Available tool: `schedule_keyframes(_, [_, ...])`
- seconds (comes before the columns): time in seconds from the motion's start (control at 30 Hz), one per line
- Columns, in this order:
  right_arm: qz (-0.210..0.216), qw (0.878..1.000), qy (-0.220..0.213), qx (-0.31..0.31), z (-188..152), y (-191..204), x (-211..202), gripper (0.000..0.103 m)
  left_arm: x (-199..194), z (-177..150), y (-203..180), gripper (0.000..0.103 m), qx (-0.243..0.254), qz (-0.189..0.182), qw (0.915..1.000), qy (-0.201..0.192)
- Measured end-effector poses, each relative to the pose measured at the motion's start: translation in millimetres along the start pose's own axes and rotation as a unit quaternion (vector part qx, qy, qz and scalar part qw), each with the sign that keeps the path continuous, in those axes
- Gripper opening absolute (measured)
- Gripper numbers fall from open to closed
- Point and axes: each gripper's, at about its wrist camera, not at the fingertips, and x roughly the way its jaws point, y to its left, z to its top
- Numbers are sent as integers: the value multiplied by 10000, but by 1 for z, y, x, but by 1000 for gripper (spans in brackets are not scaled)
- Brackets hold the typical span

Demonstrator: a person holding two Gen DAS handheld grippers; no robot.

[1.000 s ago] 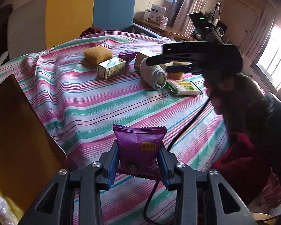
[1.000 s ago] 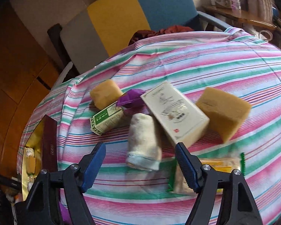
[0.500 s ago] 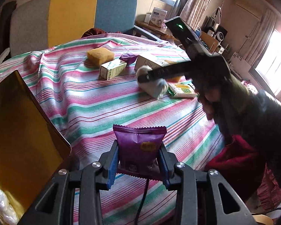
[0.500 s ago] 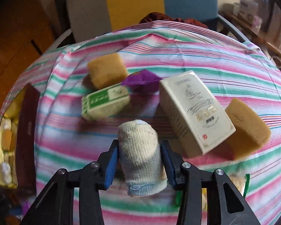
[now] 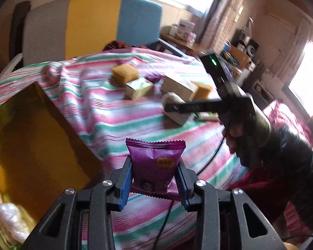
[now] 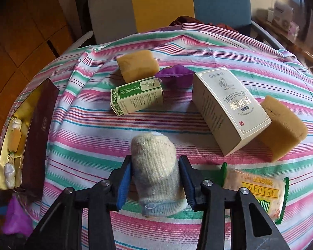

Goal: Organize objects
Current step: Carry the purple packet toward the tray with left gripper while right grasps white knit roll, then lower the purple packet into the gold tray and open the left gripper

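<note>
right gripper [image 6: 155,184] has just closed its fingers on the rolled sock [image 6: 155,173]; lift it straight off the table [image 6: 89,129]. left gripper [image 5: 154,184] grips a purple snack packet [image 5: 154,164].

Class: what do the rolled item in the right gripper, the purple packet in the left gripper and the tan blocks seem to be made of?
Rolled sock: knitted fabric, matte; ribbed weave shows. Purple packet: probably plastic film, slightly glossy; serrated sealed edge, creases. Tan blocks: likely sponge or foam; dull, porous-looking faces.
</note>
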Motion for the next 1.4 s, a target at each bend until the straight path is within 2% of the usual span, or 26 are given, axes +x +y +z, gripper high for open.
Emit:
schedule_keyframes(0.13, [-12, 10000, -7, -17, 0, 1, 0, 45, -27, 10, 36, 38, -542, 187, 9980, -250])
schedule_keyframes(0.23, [-41, 10000, -6, -50, 1, 2, 1, 45, -46, 18, 79, 38, -1081, 459, 9924, -371])
schedule_keyframes(0.33, [-44, 10000, 0, -57, 1, 2, 2, 45, -54, 24, 134, 38, -1663, 948, 9810, -311])
schedule_keyframes(0.5, [-76, 9999, 0, -97, 1, 3, 2, 45, -59, 29, 223, 38, -2468, 1467, 9573, -322])
schedule_keyframes(0.63, [-89, 9999, 13, -92, 1, 2, 3, 45, -50, 31, 263, 38, -2833, 1616, 9451, -220])
schedule_keyframes(0.8, [-122, 9998, 15, -124, 1, 4, 3, 45, -30, 31, 291, 38, -3009, 1755, 9374, -21])
schedule_keyframes(0.93, [-123, 9998, 16, -129, 0, 4, 3, 46, -15, 32, 312, 38, -3180, 1947, 9277, 169])
schedule_keyframes(1.17, [-135, 9998, 20, -132, 0, 4, 3, 46, 5, 24, 332, 38, -3231, 2313, 9164, 485])
schedule_keyframes(1.23, [-134, 9998, 19, -134, 0, 4, 3, 46, 6, 24, 331, 39, -3224, 2365, 9149, 549])
schedule_keyframes(1.33, [-133, 9998, 18, -129, 1, 4, 3, 46, 0, 24, 326, 45, -3165, 2374, 9169, 514])
schedule_keyframes(1.4, [-145, 9998, 24, -132, 1, 4, 3, 46, -7, 24, 321, 45, -3126, 2368, 9189, 426])
